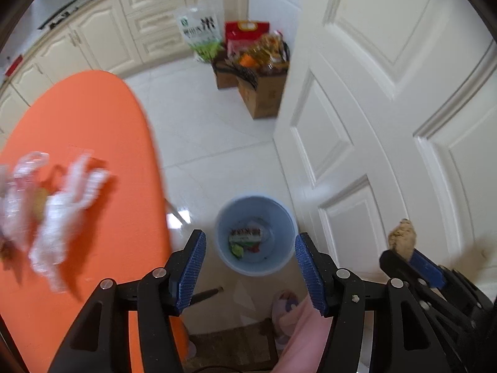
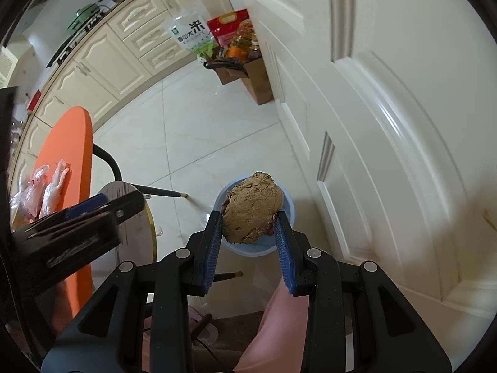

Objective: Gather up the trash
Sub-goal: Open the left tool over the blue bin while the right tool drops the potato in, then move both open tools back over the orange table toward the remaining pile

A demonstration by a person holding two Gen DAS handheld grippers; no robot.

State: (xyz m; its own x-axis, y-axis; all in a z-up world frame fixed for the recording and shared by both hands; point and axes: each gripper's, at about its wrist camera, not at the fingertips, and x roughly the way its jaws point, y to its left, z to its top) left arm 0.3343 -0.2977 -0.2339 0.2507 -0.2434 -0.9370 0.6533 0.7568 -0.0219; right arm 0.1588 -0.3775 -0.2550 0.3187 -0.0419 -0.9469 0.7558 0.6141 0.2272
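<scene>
— While the right tongs (image 2: pixel 248 217) pinch the brown crumpled wad (image 2: pixel 252 208), where should it drop?

— Squarely over the blue bin (image 1: pixel 281 217) on the floor below. The left tongs (image 1: pixel 250 245) gape half-open, empty. Plastic wrappers (image 1: pixel 52 205) wait on the orange counter (image 1: pixel 93 118).
</scene>
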